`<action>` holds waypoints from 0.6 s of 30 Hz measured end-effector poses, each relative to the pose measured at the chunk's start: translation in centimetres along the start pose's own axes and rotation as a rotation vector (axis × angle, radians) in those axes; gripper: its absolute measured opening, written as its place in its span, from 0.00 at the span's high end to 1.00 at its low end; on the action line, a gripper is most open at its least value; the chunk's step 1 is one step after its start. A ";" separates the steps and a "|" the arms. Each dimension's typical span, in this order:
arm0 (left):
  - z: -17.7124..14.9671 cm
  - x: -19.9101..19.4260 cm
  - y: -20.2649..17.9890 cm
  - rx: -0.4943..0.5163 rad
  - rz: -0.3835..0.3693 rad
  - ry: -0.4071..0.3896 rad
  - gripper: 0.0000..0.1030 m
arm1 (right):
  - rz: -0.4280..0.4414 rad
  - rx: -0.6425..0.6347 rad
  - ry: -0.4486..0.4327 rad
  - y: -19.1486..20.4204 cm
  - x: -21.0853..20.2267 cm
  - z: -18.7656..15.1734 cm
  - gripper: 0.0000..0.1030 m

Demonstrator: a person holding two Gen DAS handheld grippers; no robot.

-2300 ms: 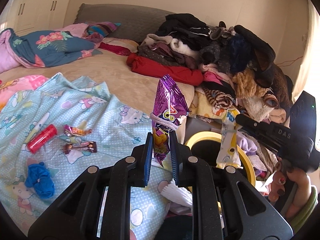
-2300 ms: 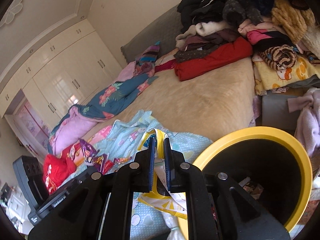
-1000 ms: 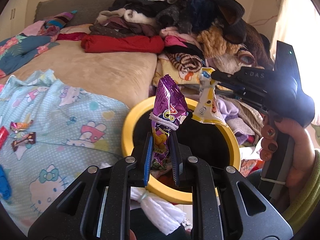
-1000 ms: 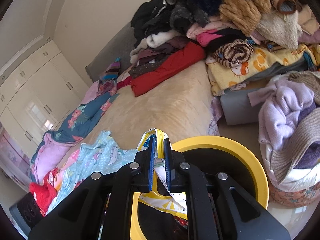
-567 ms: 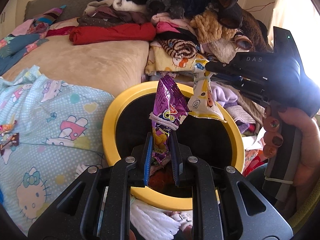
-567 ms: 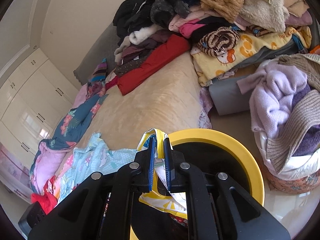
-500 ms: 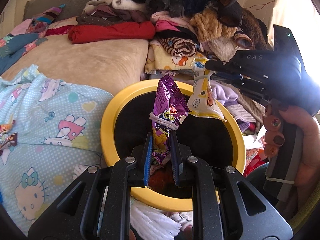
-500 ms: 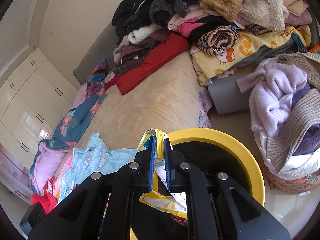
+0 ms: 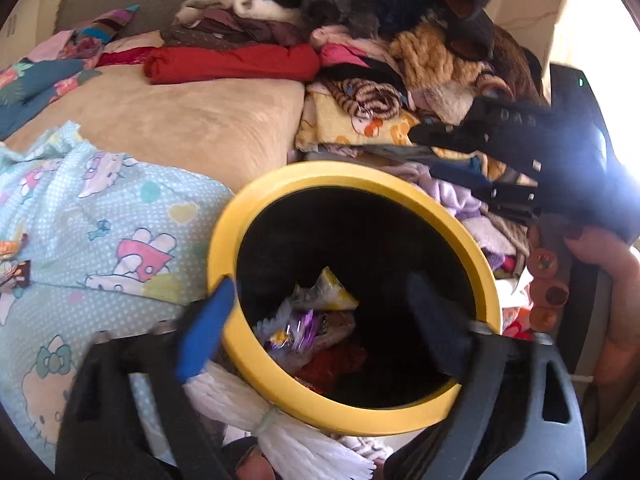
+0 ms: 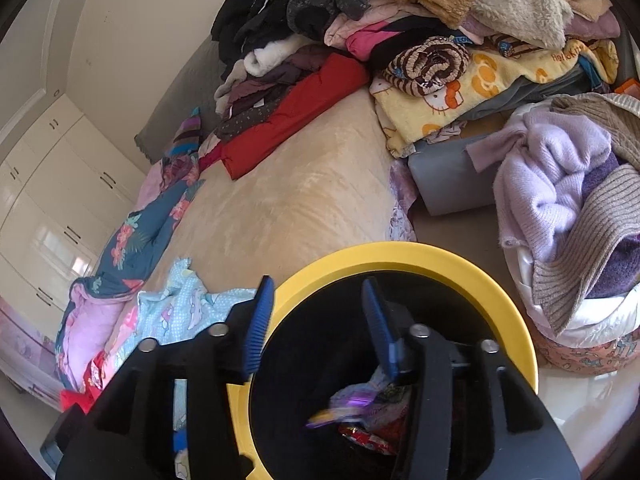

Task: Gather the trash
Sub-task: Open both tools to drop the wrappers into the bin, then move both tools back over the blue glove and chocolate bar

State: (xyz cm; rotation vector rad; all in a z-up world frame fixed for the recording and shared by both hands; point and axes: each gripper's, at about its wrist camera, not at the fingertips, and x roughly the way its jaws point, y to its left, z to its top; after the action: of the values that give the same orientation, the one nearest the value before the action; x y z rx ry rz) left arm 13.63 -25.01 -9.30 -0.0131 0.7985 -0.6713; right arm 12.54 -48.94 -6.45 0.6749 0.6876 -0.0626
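Observation:
A black bin with a yellow rim (image 9: 348,170) stands beside the bed. My left gripper (image 9: 320,282) hangs over its mouth, jaws opening wide, with nothing between the blue pads (image 9: 204,332). A purple snack wrapper (image 9: 298,326) and a yellow-white wrapper (image 9: 328,294) lie loose inside on other rubbish. My right gripper (image 10: 316,284) is over the same bin rim (image 10: 440,256), jaws opening and empty, with the purple wrapper (image 10: 356,400) below them. In the left wrist view the right gripper (image 9: 424,152) reaches in from the right, held by a hand (image 9: 600,264).
A beige bed (image 9: 180,120) holds a light-blue cartoon blanket (image 9: 100,220) with small candy wrappers (image 9: 16,272) at its left edge. Piled clothes (image 9: 400,40) rise behind the bin. A white string bundle (image 9: 288,432) lies at its near side. A basket of knitwear (image 10: 560,184) stands on the right.
Both grippers have opened. The purple wrapper left the left jaws and the yellow-white wrapper left the right jaws; both now lie inside the bin.

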 end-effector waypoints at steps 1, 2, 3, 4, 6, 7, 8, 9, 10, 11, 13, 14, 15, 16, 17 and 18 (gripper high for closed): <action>0.0 -0.2 0.1 -0.007 -0.002 -0.007 0.18 | 0.002 -0.007 0.000 0.2 0.0 -0.1 0.47; 0.0 -0.5 0.2 -0.013 0.004 -0.015 0.13 | 0.006 -0.013 0.000 0.4 0.0 -0.1 0.46; 0.0 -0.9 0.4 -0.018 0.015 -0.028 0.11 | 0.009 -0.020 0.001 0.6 0.0 -0.1 0.45; 0.1 -1.3 0.6 -0.023 0.023 -0.041 0.11 | 0.012 -0.029 0.000 0.8 0.0 -0.1 0.44; 0.2 -1.9 1.0 -0.033 0.036 -0.061 0.11 | 0.018 -0.045 -0.003 1.2 0.0 -0.2 0.40; 0.2 -2.3 1.3 -0.037 0.048 -0.071 0.11 | 0.024 -0.055 -0.004 1.5 0.0 -0.2 0.38; 0.2 -2.7 1.4 -0.040 0.058 -0.079 0.11 | 0.032 -0.067 -0.005 1.8 0.0 -0.3 0.37; 0.3 -3.1 1.7 -0.042 0.070 -0.088 0.11 | 0.038 -0.077 -0.005 2.0 0.0 -0.3 0.37; 0.3 -3.5 2.0 -0.043 0.087 -0.096 0.11 | 0.046 -0.095 -0.007 2.5 0.0 -0.4 0.37; 0.3 -3.8 2.4 -0.043 0.105 -0.101 0.11 | 0.050 -0.105 -0.009 2.7 -0.1 -0.4 0.36; 0.4 -4.5 3.0 -0.045 0.132 -0.113 0.11 | 0.062 -0.132 -0.009 3.4 -0.1 -0.5 0.36; 0.4 -4.9 3.4 -0.051 0.143 -0.121 0.11 | 0.067 -0.145 -0.008 3.8 0.0 -0.7 0.36; 0.4 -5.2 3.7 -0.057 0.153 -0.127 0.11 | 0.073 -0.158 -0.007 4.1 0.0 -0.8 0.36; 0.4 -5.5 4.1 -0.063 0.160 -0.132 0.11 | 0.080 -0.177 -0.006 4.6 0.0 -0.9 0.35; 0.4 -5.8 4.5 -0.069 0.165 -0.137 0.11 | 0.083 -0.188 -0.006 4.9 0.1 -1.0 0.35; 0.3 -6.2 4.9 -0.078 0.171 -0.144 0.11 | 0.088 -0.199 -0.006 5.2 0.1 -1.1 0.35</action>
State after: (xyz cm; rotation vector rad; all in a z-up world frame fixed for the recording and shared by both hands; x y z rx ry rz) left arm 13.42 -17.75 -6.24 -0.0628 0.6777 -0.4715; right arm 13.36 -44.17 -4.29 0.5123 0.6480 0.0842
